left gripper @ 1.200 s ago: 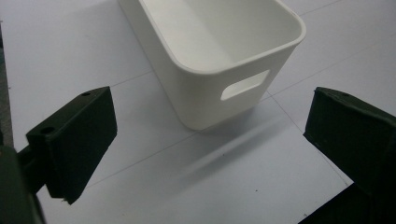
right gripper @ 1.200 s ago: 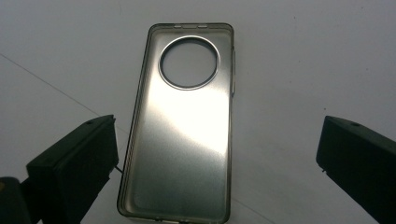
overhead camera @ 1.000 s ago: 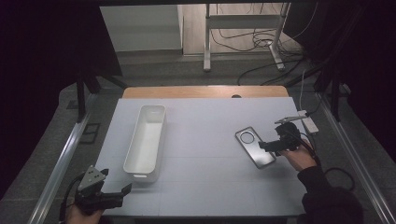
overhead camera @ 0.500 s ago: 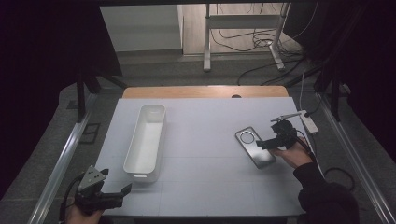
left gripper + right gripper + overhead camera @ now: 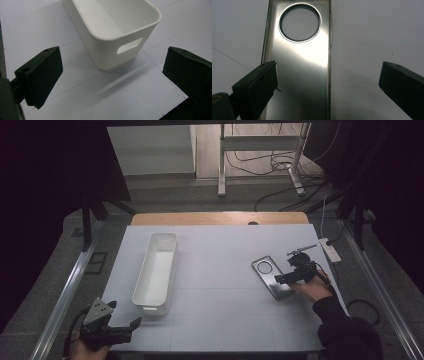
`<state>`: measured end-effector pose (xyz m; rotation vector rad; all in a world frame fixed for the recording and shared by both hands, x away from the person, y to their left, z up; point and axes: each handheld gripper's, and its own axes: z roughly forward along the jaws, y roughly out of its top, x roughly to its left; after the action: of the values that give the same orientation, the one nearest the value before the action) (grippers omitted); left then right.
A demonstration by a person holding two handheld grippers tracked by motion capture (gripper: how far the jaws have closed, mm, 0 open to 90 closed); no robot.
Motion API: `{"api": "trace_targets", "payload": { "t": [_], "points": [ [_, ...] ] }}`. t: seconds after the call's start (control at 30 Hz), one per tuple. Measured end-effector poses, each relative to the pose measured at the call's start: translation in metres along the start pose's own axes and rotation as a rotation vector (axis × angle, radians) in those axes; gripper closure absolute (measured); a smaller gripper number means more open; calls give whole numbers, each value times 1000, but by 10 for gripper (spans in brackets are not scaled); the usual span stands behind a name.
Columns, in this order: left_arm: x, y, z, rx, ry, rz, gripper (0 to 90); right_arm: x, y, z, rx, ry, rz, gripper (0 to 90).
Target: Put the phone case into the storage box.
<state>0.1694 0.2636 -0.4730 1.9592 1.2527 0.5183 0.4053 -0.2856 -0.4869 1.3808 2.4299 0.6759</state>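
White sheet (image 5: pixel 220 270) covers the table in the high view. A white bin (image 5: pixel 156 270) lies lengthwise on the left half of the sheet. A silver phone case (image 5: pixel 272 277) lies flat on the right half, its round cut-out at the far end. The right gripper (image 5: pixel 278 279) sits over the near part of the case, held by the right hand (image 5: pixel 312 289). The left gripper (image 5: pixel 131 326) rests at the near left corner of the sheet, just short of the bin's near end, with its jaws apart.

Left gripper view: both black jaws stand wide apart with nothing between them. The bin (image 5: pixel 115 30) stands ahead of them (handle slot facing the camera), apart from both jaws. The sheet (image 5: pixel 105 95) lies bare between the jaws.

Right gripper view: the jaws are spread wide and grip nothing. The case (image 5: pixel 298 70) lies flat on the sheet (image 5: pixel 372 37), its cut-out ring toward the top. The left jaw overlaps the case's left edge; whether it touches cannot be told. The right jaw stands well clear of the case's right edge.
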Motion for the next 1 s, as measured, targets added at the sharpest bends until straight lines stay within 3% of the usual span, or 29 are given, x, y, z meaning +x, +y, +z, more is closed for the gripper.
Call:
{"api": "trace_targets", "payload": {
  "t": [0.4,0.53,0.77,1.0],
  "points": [
    [0,0,0,0,-1,2,36,-4,-10,11,60,24,-7,166],
    [0,0,0,1,-1,4,36,-3,-10,13,73,12,-23,201],
    [-1,0,0,3,0,8,36,-6,-10,8,64,22,-13,482],
    [-2,1,1,8,4,19,36,-10,-10,4,70,77,-28,778]
  ]
}}
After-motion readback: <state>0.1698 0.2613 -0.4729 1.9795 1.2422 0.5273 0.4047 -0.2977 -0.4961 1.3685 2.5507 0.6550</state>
